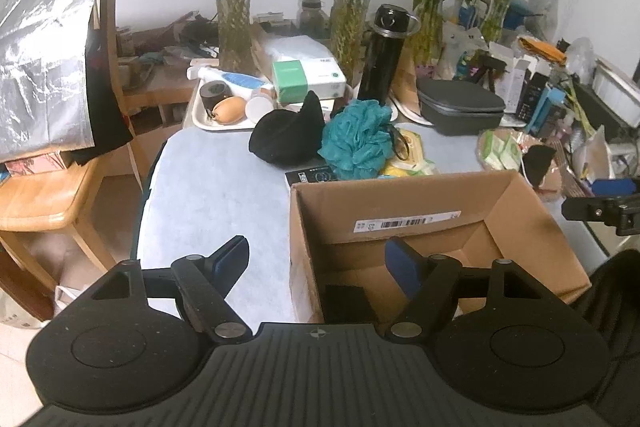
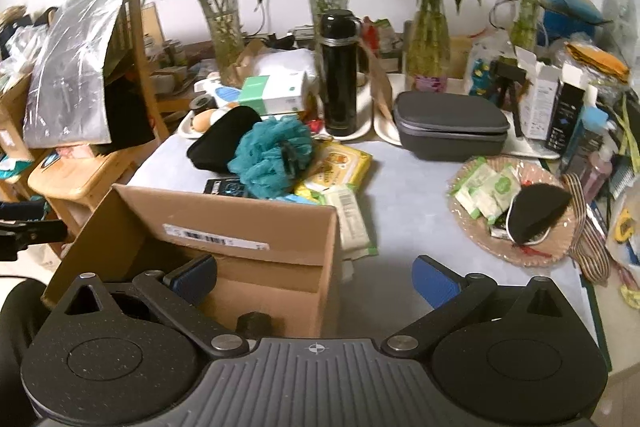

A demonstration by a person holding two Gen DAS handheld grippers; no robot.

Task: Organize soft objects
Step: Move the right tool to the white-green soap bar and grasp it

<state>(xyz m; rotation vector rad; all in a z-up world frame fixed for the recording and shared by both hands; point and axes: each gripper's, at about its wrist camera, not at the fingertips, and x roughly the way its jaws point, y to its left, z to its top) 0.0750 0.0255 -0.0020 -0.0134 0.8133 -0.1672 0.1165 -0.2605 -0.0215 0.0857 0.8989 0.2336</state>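
1. Near the front edge of the table stands an open cardboard box. Both claws hover at its front with nothing between their pads: the left claw is well spread astride the box's left wall, and the right claw is spread as wide as it goes astride the box's right wall. A careless forward push could catch either wall and shove the light box into the pile behind it.
2. Behind the box, toward the table's middle, the teal bath pouf lies against a black soft pouch. The pouf's loose mesh could snag on a pad, or its cord could drag the yellow wipes packet along.
3. A shallow pinch on the pouf would likely gather only a few ruffles, so it may slip free on the way over the box's rim.
4. Just behind the pile stands a tall black flask on a tray, with glass vases of bamboo farther back. An overreach could tip them.
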